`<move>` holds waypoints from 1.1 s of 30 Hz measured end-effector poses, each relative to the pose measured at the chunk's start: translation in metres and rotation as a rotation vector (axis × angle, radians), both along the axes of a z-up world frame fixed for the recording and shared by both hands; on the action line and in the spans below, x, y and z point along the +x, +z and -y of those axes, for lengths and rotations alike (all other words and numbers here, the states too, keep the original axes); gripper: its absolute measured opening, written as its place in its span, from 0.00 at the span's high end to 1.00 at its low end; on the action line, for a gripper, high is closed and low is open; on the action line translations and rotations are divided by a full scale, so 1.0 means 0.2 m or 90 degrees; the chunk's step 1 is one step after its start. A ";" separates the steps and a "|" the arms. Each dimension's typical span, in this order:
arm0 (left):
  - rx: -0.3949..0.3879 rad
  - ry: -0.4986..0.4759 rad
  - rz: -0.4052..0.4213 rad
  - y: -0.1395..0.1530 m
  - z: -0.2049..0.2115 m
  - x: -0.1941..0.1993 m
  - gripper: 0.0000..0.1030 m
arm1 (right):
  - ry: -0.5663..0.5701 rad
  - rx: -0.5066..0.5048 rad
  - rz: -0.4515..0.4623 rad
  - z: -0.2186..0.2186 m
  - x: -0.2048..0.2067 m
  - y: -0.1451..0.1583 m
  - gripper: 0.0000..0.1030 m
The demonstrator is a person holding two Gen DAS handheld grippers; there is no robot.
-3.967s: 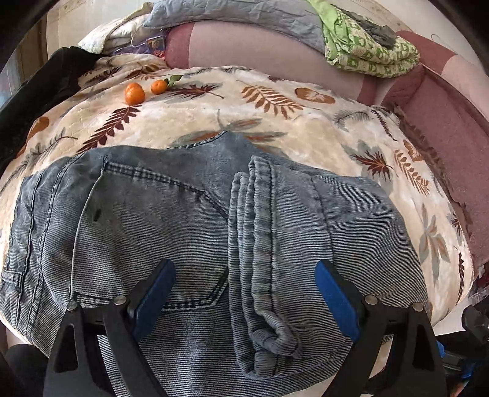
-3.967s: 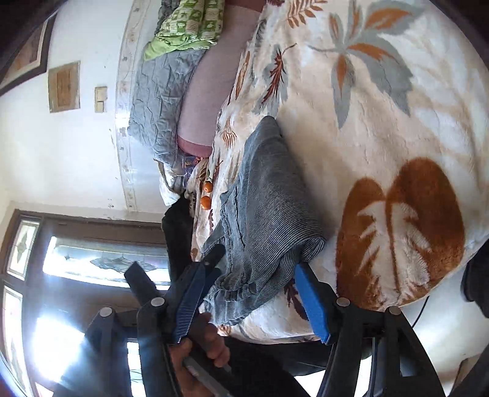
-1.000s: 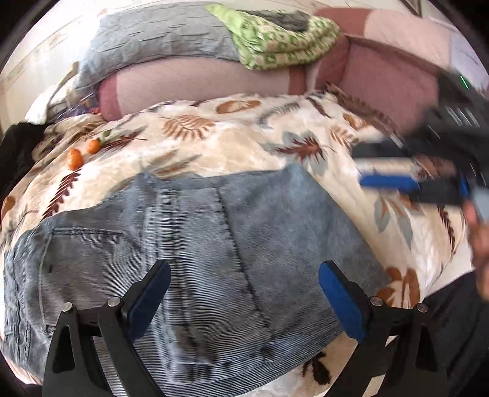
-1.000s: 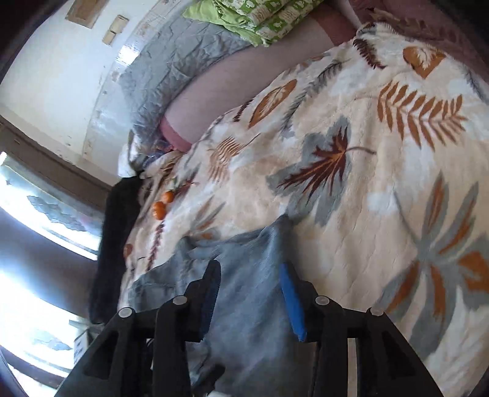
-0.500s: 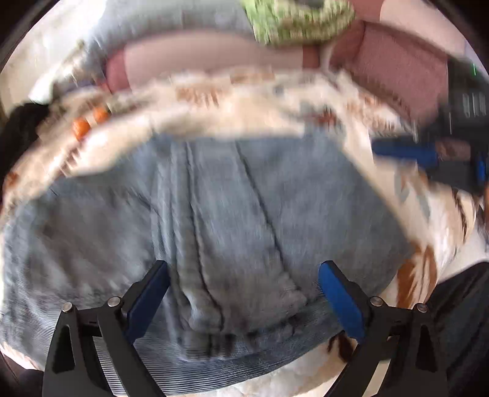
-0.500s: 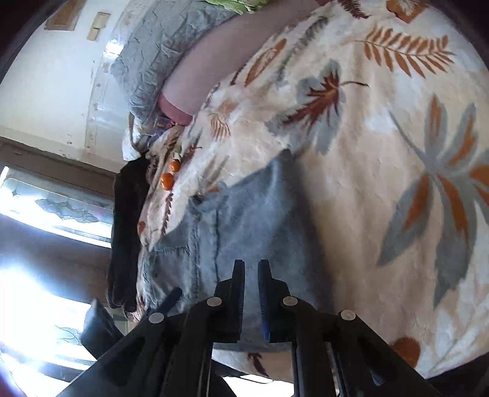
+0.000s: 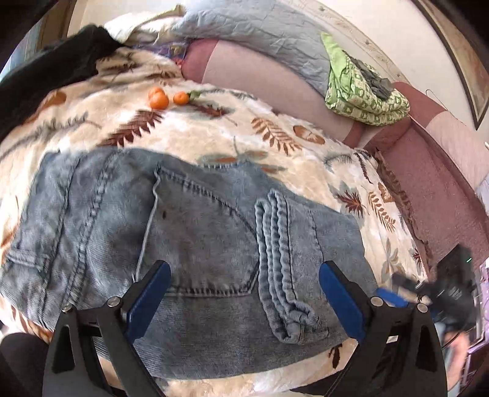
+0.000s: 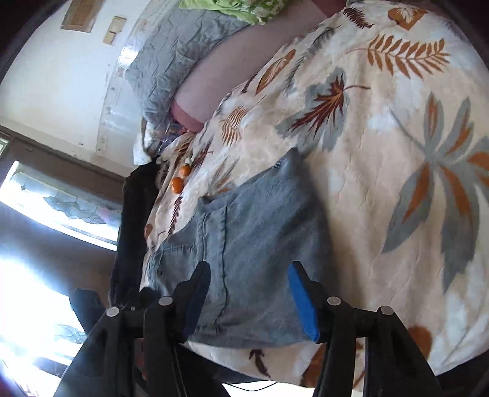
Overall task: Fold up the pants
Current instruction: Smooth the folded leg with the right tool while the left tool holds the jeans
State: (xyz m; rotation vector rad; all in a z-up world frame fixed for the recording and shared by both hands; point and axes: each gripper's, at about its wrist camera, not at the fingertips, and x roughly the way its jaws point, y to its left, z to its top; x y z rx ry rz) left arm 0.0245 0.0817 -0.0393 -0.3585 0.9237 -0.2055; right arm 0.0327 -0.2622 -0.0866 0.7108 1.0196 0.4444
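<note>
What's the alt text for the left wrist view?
Folded grey-blue denim pants lie on a leaf-print blanket, with the open left gripper above their near edge. Three small oranges sit farther back, near pillows.

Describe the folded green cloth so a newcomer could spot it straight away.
Start at the leaf-print blanket covering the bed, then look past the jeans to the pink bolster along the far edge. The green cloth sits on that bolster beside the grey pillow, the only bright green patterned item there.
</note>
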 end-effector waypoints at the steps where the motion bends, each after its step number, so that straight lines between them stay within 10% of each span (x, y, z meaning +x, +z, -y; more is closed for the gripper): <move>1: 0.000 -0.007 -0.010 -0.02 0.02 -0.01 0.05 | 0.010 -0.010 -0.024 -0.02 -0.01 -0.08 0.32; 8: 0.023 -0.071 0.014 0.02 0.23 -0.08 0.05 | 0.020 0.004 0.066 -0.01 -0.09 0.08 0.33; 12: 0.012 -0.107 -0.043 -0.07 0.33 -0.01 0.05 | 0.023 0.043 0.001 0.00 -0.06 -0.13 0.34; 16: 0.124 -0.135 -0.071 -0.16 0.45 -0.02 0.06 | 0.007 0.106 0.002 0.08 -0.06 -0.13 0.34; 24: 0.211 -0.087 0.027 0.04 0.49 -0.08 0.06 | 0.007 0.166 0.005 0.14 -0.09 -0.18 0.34; 33: 0.274 -0.035 -0.052 -0.15 0.42 0.01 0.05 | 0.004 0.168 0.005 0.14 -0.09 -0.18 0.34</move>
